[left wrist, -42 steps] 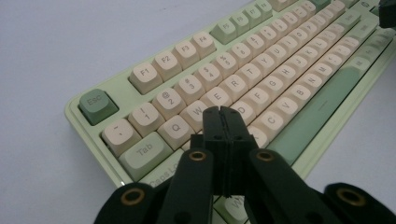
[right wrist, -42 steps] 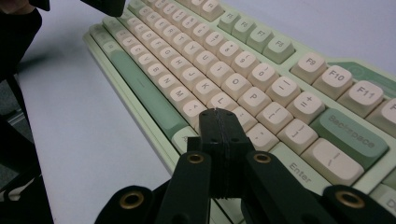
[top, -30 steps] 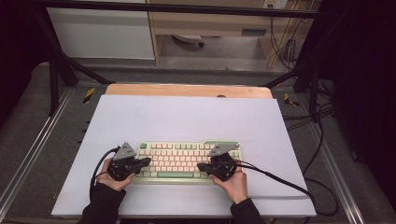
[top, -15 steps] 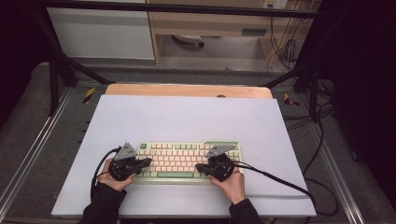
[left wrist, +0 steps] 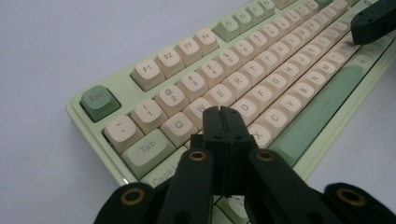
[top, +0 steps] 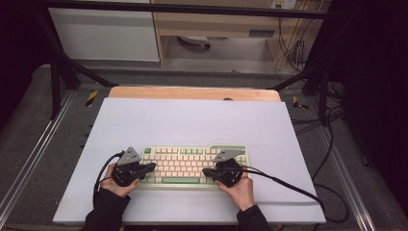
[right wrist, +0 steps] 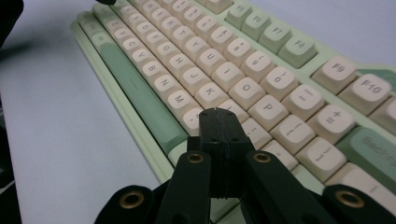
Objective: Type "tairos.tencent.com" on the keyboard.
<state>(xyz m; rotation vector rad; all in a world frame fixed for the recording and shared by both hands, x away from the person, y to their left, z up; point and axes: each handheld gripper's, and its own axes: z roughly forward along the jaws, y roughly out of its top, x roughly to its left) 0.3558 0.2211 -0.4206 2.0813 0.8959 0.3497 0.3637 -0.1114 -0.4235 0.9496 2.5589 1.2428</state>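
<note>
No change is seen: both closed, empty tongs, left [top: 150, 167] and right [top: 208, 171], are kept poised over the keyboard [top: 192, 166], at 9 and 3 o'clock, so typing is judged unstarted.

keyboard [top: 192, 166]: pale green, cream keys | table [top: 192, 120]: white | claws: black

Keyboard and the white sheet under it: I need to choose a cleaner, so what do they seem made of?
The keyboard looks like moulded plastic: a pale green case with cream and green matte keycaps that have softly rounded edges and printed legends. The white sheet could be laminate, plastic or card; it looks smooth, matte and seamless. The board behind it looks like wood, tan with a faint grain.
</note>
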